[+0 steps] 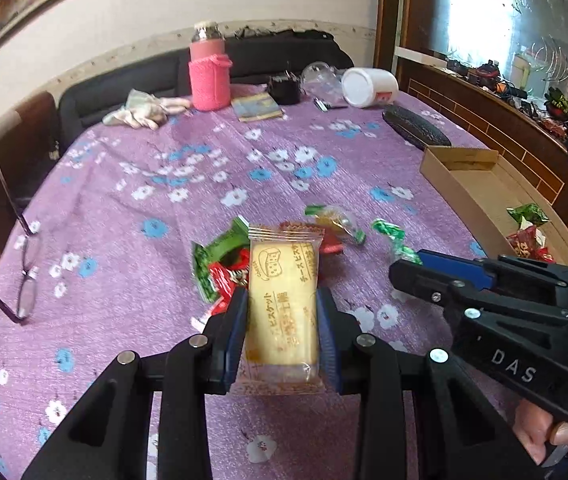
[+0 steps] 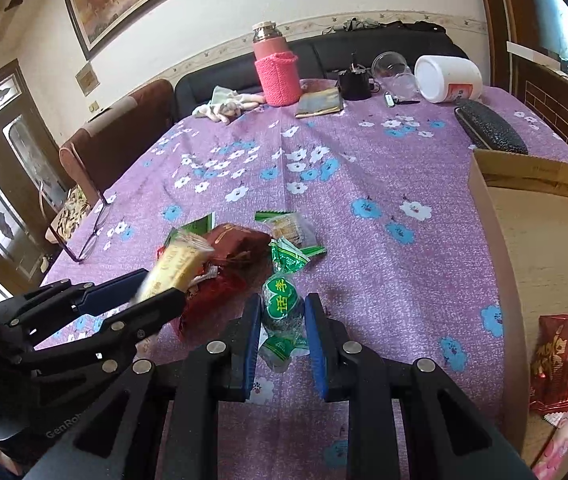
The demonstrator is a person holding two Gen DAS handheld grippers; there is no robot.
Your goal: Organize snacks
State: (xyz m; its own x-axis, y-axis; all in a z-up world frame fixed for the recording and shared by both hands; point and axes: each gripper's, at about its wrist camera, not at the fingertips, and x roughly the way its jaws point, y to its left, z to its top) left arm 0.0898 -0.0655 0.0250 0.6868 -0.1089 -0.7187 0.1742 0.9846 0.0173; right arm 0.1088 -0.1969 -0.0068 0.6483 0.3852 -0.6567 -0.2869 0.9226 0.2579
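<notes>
**Both grippers loaded, box waiting on the right**

Nearest the left wrist camera, the left gripper (image 1: pixel 282 320) is clenched on a yellow cheese biscuit packet (image 1: pixel 284 304), pads pressing its long sides, the packet pointing away along the fingers. In the right wrist view, the right gripper (image 2: pixel 283 320) is closed on a small green-wrapped plum candy (image 2: pixel 282 300), its twisted ends sticking out above and below the blue pads (image 2: pixel 254 336).

The step in hand looks like the carry: each tool has picked one snack from the loose pile of snacks (image 2: pixel 244 248) in the middle of the purple floral tablecloth (image 1: pixel 204 184), and neither has reached the container. Red, green and clear wrappers remain in that pile, just beyond both grippers, so the job seems well short of finished.

The cardboard box (image 2: pixel 495 264) sits at the table's right edge, beside the right gripper and well apart from the pile. It already holds a few snacks at its near end: a dark red packet (image 2: pixel 559 360), a brighter red one, a pink one and a green wrapper (image 1: pixel 527 214). Its far half is bare.

The next move probably calls for swinging both loads rightward over the box wall and releasing them above free floor. The left gripper has the longer reach and should pass clear of the right tool.
</notes>
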